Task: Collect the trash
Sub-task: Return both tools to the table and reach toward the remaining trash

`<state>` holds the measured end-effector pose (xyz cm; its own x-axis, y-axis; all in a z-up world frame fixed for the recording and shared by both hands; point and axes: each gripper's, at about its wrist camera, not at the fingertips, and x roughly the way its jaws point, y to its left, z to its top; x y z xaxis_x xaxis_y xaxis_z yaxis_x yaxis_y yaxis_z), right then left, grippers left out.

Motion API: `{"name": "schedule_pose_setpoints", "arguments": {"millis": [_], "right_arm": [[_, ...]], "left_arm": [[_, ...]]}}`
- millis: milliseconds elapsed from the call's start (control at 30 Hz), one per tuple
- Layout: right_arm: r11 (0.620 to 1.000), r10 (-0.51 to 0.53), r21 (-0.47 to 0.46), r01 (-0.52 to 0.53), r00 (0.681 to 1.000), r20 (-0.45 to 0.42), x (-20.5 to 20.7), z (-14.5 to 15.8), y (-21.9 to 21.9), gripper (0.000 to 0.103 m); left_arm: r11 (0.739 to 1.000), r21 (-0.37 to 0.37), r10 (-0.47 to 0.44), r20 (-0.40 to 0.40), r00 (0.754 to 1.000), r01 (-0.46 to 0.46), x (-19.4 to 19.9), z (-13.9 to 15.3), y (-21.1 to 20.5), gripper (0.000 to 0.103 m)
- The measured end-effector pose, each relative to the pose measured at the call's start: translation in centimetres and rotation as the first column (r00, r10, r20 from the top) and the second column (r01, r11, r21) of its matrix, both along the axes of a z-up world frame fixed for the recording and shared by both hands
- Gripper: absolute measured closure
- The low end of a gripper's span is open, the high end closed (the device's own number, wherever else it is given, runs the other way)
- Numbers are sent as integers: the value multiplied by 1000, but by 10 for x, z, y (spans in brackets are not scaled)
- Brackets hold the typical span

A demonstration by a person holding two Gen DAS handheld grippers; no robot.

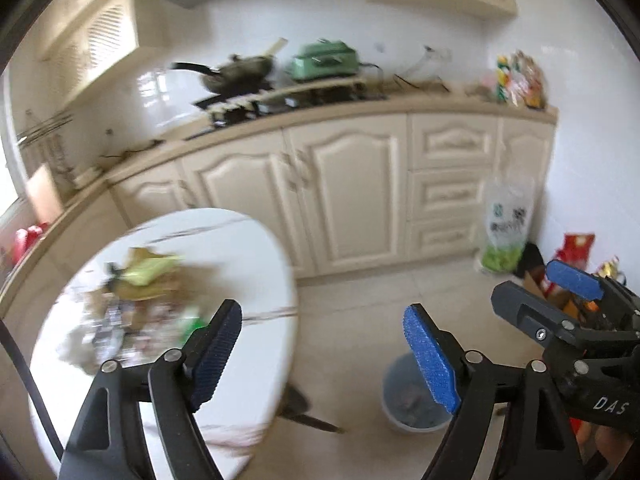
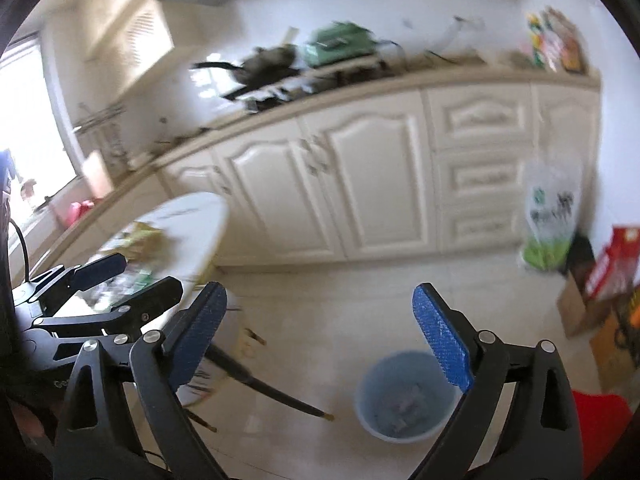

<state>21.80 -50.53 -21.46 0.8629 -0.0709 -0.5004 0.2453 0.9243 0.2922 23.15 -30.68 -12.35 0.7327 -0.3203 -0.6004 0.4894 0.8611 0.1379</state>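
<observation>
A blurred heap of trash (image 1: 132, 304), wrappers and paper, lies on a round white table (image 1: 248, 364). It also shows in the right wrist view (image 2: 136, 256) on the table (image 2: 196, 216). A light blue bin (image 1: 412, 400) stands on the floor right of the table, with some scraps inside; it shows in the right wrist view (image 2: 404, 396) too. My left gripper (image 1: 324, 352) is open and empty, held above the table edge and floor. My right gripper (image 2: 320, 336) is open and empty above the floor, near the bin. Each gripper shows in the other's view.
Cream kitchen cabinets (image 1: 348, 184) run along the back wall, with a pan (image 1: 236, 74) and a green appliance (image 1: 324, 60) on the counter. A plastic bag (image 1: 506, 224) and cardboard boxes (image 2: 600, 292) stand on the floor at the right. Dark table legs (image 2: 272, 388) cross the tiles.
</observation>
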Motion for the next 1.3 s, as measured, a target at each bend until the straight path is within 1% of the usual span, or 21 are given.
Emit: {"name": "schedule_pose_setpoints", "arguments": {"millis": [133,200,300,400,433,533,633,667,800,933,1033,1133,1200,1233,1267,1300], "right_arm": [[996,84,-27,-83,996,29,16,24,49,5],[991,126,-40,-125,992,23,28,31,71,3],[980,193,-45,-193,981,4,51,34,101,3],[970,236,-49,-237,971,-26,74,28,129,3],[967,249,-47,-251,968,-36,82,24,135,3],[959,279,-31,-281,958,-71,100,10,147,3],[956,286,-32,-291,952,-109,114,-3,154,3],[955,291,-27,-297,948,-126,121,-9,155,3],[954,291,-28,-300,943,-162,136,-21,156,3],[954,287,-34,-298,940,-186,152,-28,154,3],[955,283,-32,-294,940,-189,162,-30,148,3],[956,281,-31,-293,940,-193,171,-32,144,3],[955,282,-34,-294,939,-196,176,-32,143,3],[956,280,-33,-292,940,-197,178,-32,142,3],[955,283,-31,-294,939,-195,180,-32,142,3],[955,285,-30,-296,939,-192,183,-31,141,3]], "left_arm": [[998,-15,69,41,997,-69,-18,15,61,13],[995,-16,96,53,994,-95,-32,17,85,12],[990,-3,141,46,989,-141,-37,13,112,11],[986,-2,167,6,986,-167,-26,8,136,11],[985,4,170,-12,985,-170,-18,7,139,11],[984,33,175,-74,982,-173,-4,-12,146,11],[990,35,141,-127,982,-138,11,-26,152,11],[990,36,138,-152,979,-135,15,-35,150,11],[992,41,126,-219,968,-119,44,-51,144,11],[993,58,111,-253,961,-99,69,-63,133,11],[994,68,101,-264,959,-86,107,-66,139,11],[996,48,89,-291,952,-78,125,-71,134,11],[996,38,85,-290,953,-77,134,-75,133,13],[997,28,76,-290,954,-71,136,-76,134,17],[998,10,62,-297,953,-62,138,-76,135,26],[998,-9,50,-305,951,-56,139,-76,137,30]]}}
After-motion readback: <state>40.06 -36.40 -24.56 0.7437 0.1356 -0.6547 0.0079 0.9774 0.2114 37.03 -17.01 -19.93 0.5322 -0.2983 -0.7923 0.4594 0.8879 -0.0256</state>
